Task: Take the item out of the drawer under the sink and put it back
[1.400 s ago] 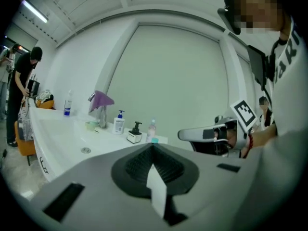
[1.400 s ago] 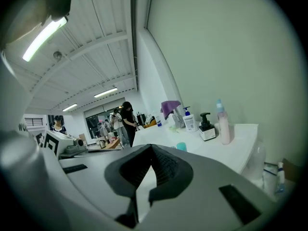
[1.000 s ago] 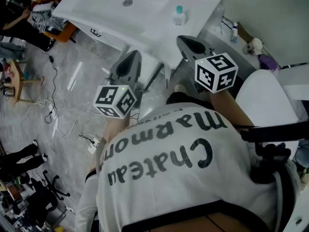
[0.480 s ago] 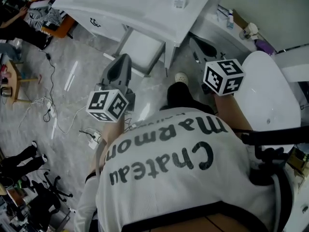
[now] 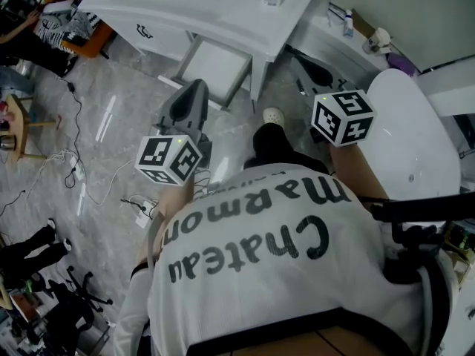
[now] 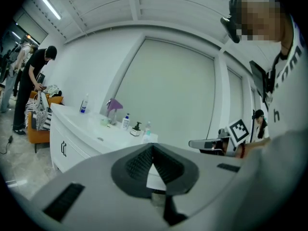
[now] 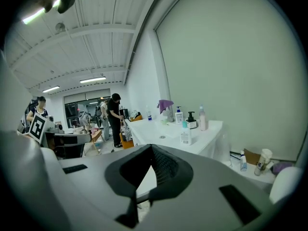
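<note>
The white sink cabinet [image 5: 223, 10] stands at the top of the head view, its drawer front shut, with a dark handle [image 5: 143, 30]. No item from the drawer is in sight. My left gripper [image 5: 194, 89] hangs over the floor in front of the cabinet, apart from it, shut and empty. In the left gripper view its jaws [image 6: 153, 147] meet in front of the cabinet [image 6: 77, 141]. My right gripper [image 5: 295, 54] is held to the cabinet's right, also shut with nothing in it [image 7: 153, 149]. The sink top [image 7: 166, 129] shows beyond it.
Several bottles [image 7: 185, 131] stand on the sink top. A white toilet [image 5: 412, 139] is at the right, with small bottles on a ledge [image 5: 349, 28] behind. Cables [image 5: 74, 169] trail over the grey floor at the left. A person [image 6: 33, 81] stands beyond the cabinet.
The sink cabinet has slid towards the top of the head view as I drew back. Both grippers have come away from it and stay shut.
</note>
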`<action>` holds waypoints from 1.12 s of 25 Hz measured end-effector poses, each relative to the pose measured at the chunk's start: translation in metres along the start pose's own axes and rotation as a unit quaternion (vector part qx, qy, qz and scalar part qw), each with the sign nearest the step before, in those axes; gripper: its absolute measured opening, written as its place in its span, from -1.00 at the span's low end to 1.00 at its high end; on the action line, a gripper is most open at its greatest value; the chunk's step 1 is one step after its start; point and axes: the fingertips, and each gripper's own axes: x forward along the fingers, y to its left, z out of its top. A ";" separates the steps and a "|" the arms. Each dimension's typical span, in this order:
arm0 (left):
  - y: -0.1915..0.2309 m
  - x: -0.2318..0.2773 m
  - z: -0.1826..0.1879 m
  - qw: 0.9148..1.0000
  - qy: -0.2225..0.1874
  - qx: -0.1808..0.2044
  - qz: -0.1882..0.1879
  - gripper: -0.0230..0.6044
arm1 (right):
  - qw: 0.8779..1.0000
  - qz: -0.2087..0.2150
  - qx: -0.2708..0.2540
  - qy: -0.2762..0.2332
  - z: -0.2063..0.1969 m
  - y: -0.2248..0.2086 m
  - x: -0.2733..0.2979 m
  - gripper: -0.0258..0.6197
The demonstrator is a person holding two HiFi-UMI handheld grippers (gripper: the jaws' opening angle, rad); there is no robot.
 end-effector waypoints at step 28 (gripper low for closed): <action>-0.002 -0.018 0.015 0.999 -0.029 0.016 0.003 -0.90 | 0.999 0.010 -0.030 -0.015 0.017 0.020 -0.001 -0.89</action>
